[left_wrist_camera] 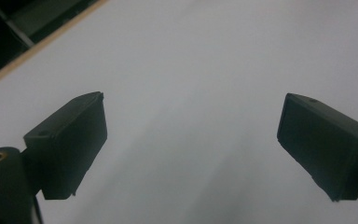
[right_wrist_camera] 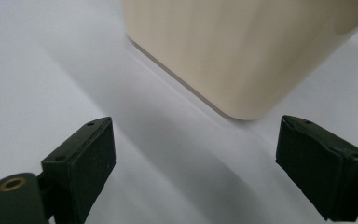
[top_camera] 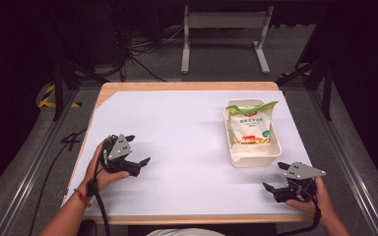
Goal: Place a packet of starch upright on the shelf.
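Observation:
A white snack bag point(top_camera: 249, 125) with a green top edge lies in a cream rectangular bin point(top_camera: 254, 158) on the right half of the white table top. My left gripper point(top_camera: 137, 149) rests near the table's left front, held in a hand, jaws wide open over bare white surface point(left_wrist_camera: 191, 140). My right gripper point(top_camera: 276, 176) sits at the right front, just before the bin's near corner, jaws open and holding nothing. In the right gripper view the bin's cream wall point(right_wrist_camera: 242, 51) stands close ahead, beyond the open right gripper point(right_wrist_camera: 193, 158).
The white sheet covers a wooden table point(top_camera: 187, 86) whose edge shows at the back and front. Dark floor, cables and a grey metal stand point(top_camera: 224, 34) lie beyond the table. Black frame legs stand at both sides.

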The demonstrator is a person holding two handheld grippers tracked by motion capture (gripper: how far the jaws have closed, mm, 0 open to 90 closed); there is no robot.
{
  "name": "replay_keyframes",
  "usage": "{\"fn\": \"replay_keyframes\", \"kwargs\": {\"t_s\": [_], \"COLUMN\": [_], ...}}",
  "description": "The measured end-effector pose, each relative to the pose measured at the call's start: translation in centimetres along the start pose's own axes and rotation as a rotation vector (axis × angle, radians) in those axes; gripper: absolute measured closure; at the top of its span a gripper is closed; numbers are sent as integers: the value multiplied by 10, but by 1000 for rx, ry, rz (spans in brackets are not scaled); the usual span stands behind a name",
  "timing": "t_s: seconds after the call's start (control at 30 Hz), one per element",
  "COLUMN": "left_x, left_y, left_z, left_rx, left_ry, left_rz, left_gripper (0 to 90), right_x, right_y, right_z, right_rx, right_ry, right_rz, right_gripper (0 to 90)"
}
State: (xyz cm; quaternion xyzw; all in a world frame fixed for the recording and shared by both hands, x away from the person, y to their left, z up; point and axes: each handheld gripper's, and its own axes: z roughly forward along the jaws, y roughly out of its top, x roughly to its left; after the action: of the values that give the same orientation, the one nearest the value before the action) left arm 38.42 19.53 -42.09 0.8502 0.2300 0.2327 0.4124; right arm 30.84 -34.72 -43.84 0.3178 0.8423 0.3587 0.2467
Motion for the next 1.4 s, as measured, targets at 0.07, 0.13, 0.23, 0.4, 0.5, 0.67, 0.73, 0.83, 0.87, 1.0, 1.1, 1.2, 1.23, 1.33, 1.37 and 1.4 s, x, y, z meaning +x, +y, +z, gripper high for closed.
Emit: {"fn": "replay_keyframes", "kwargs": {"t_s": [0.07,0.13,0.23,0.4,0.5,0.67,0.73,0.83,0.87,1.0,1.1,1.2,1.23,1.33,1.37,1.4], "left_x": [-1,-1,-1,-3,0,3,5,6,5,0,-3,-5,-4,-4,-3,-3], "left_y": [-7,-12,-20,-35,-43,-53,-58,-64,-66,-71,-74,-76,-77,-77,-77,-77], "left_z": [-2,-3,-7,-15,-21,-33,-37,-43,-45,-48,-52,-55,-55,-54,-54,-53], "left_rx": [11,18,25,44,44,23,13,-8,-13,-16,-30,-43,-44,-37,-40,-45], "left_ry": [15,19,23,36,20,45,47,67,72,81,84,93,92,88,89,87], "left_rz": [11,-9,-37,-56,-108,-139,-159,-180,-184,-177,-192,-198,-199,-200,-200,-204], "left_gripper": [78,66,65,73,73,82,80,82,82,84,84,84,84,83,83,83], "right_x": [0,0,0,0,0,0,0,0,0,-1,-1,-1,-1,-2,-2,-2], "right_y": [0,0,0,0,0,0,1,1,1,3,5,6,6,7,7,7], "right_z": [0,0,0,0,0,0,0,1,1,2,4,6,6,5,5,5], "right_rx": [0,0,0,1,1,0,1,2,2,-3,-5,-5,-6,-13,-14,-15], "right_ry": [0,-1,-2,-2,-1,-3,-3,-2,-2,-3,1,4,4,2,2,3], "right_rz": [-2,-1,-2,-2,-4,-3,-3,-9,-10,-11,-17,-27,-28,-29,-28,-25], "right_gripper": [116,116,116,116,116,116,116,116,116,116,116,116,115,115,115,115]}}
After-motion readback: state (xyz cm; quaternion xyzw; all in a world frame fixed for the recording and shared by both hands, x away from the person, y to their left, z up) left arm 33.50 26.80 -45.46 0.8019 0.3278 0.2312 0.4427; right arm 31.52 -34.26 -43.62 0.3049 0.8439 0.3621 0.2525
